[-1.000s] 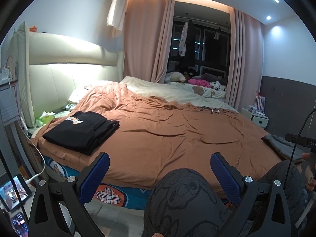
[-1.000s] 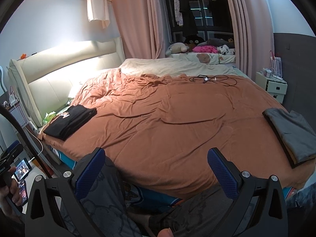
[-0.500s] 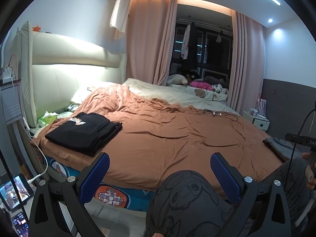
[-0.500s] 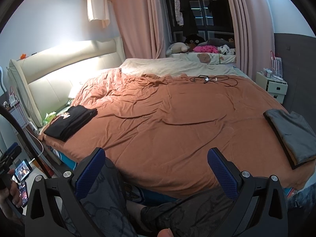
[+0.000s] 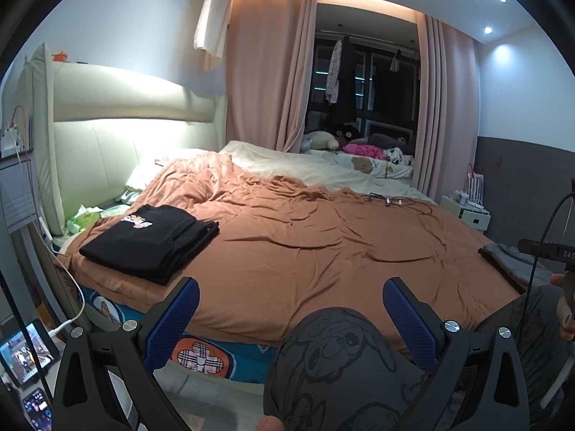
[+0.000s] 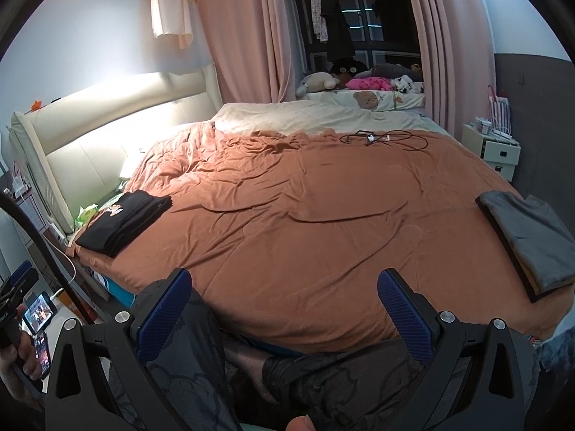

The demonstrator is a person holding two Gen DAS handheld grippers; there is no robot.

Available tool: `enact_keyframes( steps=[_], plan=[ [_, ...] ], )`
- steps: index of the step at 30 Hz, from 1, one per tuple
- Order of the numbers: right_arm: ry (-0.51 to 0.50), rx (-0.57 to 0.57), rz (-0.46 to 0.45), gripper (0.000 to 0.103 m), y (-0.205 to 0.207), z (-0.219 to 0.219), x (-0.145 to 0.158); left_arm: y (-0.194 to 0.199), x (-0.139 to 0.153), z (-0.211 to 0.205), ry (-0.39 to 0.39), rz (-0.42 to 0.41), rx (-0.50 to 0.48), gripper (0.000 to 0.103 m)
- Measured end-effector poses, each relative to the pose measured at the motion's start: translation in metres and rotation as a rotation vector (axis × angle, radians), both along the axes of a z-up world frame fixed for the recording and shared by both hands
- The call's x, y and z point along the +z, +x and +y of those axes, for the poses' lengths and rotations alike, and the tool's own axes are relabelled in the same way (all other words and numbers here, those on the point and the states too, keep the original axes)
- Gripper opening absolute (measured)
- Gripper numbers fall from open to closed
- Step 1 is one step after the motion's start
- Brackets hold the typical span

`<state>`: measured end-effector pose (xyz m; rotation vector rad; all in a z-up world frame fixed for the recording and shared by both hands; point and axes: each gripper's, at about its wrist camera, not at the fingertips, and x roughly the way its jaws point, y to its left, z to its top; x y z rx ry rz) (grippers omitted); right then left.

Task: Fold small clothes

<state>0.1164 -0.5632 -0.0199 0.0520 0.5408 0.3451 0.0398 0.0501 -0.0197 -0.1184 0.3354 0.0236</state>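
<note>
Hovering spread and empty over the person's knees, the left tongs (image 5: 291, 303) and right tongs (image 6: 284, 294) risk rumpling the folded black clothes stack (image 5: 151, 239) by the cream padded headboard (image 5: 118, 136) if they reach carelessly.

Folded stack (image 6: 124, 221) left on bed (image 6: 305, 215), folded garment (image 6: 528, 237) right.

Home bedroom; bed (image 5: 323, 251), curtains (image 5: 266, 72)
</note>
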Motion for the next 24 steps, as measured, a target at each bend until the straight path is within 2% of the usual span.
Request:
enact_keyframes(
  steps=[11, 24],
  plan=[
    [-0.006, -0.002, 0.008, 0.103, 0.0026, 0.0018, 0.0012, 0.0009, -0.0003, 0.0041, -0.02, -0.004, 0.011, 0.103],
    [-0.016, 0.006, 0.006, 0.103, 0.004, 0.002, 0.0055, -0.0036, 0.0016, 0.0016, -0.003, -0.017, 0.003, 0.103]
  ],
)
